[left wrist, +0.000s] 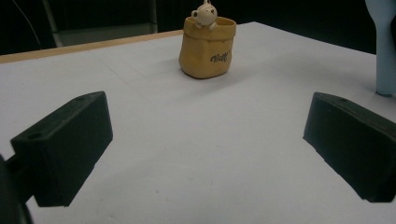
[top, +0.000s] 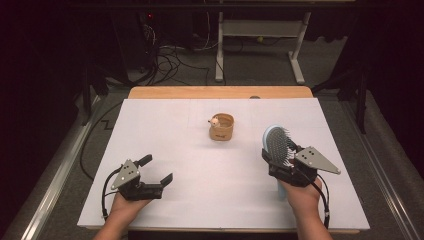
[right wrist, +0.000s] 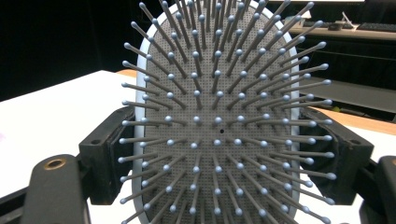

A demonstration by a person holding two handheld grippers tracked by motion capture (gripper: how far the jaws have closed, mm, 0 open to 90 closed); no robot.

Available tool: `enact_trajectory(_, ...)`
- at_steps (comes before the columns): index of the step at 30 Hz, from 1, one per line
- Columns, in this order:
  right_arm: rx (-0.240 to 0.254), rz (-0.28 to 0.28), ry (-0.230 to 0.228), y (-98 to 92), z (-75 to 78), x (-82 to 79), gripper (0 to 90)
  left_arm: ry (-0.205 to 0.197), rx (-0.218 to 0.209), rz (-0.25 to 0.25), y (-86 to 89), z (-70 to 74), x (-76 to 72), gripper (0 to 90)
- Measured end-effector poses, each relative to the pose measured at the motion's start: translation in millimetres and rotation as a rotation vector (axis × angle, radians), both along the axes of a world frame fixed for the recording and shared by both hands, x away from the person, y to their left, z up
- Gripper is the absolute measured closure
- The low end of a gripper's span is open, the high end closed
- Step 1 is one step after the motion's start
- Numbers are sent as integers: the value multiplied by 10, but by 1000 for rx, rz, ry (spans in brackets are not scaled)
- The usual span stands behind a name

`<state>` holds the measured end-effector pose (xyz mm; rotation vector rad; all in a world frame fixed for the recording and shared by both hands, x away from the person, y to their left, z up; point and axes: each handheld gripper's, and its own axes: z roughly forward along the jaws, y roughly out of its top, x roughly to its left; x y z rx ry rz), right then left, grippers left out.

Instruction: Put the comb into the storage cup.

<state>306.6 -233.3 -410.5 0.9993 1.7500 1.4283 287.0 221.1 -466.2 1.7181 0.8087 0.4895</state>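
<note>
A pale blue hairbrush (top: 277, 142) with grey bristles stands upright at the right of the white table (top: 210, 200), its handle end down on the surface. My right gripper (top: 280, 161) is shut on the hairbrush, one jaw against each side of the brush head (right wrist: 219, 130). A tan pouch-shaped pot (top: 222, 128) with a small cream figure (top: 214, 121) on its rim stands mid-table. My left gripper (top: 156, 170) rests open at the front left, nothing between its jaws. From the left gripper (left wrist: 205, 144), the pot (left wrist: 208, 49) lies ahead and the brush handle (left wrist: 385, 46) at the far right.
A wooden table edge (top: 220, 92) shows past the white sheet. Beyond it stand white desk legs (top: 219, 55) and tangled cables (top: 165, 62) on the floor. Metal rails (top: 60, 175) run along both sides of the table.
</note>
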Motion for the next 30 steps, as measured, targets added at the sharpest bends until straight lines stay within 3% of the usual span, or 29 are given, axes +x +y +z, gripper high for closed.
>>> enact_trajectory(6, -20, -8, -27, -5, 3, -33, 204, -1, -11, -2, 4, 6, 7, 18)
enact_trajectory(11, 4, -8, -11, -17, 14, -23, 204, 14, 6, 2, -5, -4, 69, 20)
enact_trajectory(15, 4, -5, -13, -4, 19, -29, 204, 5, 26, 2, -33, 66, 96, 20)
enact_trajectory(17, 10, -1, -10, -4, 23, -31, 204, 9, -2, -5, -47, 110, 109, 20)
enact_trajectory(25, 18, -3, -11, -9, 41, -43, 204, -2, -17, -16, -160, 254, 174, 11)
enact_trajectory(30, 17, -6, -15, -16, 46, -50, 204, -6, 7, -32, -280, 300, 222, 7)
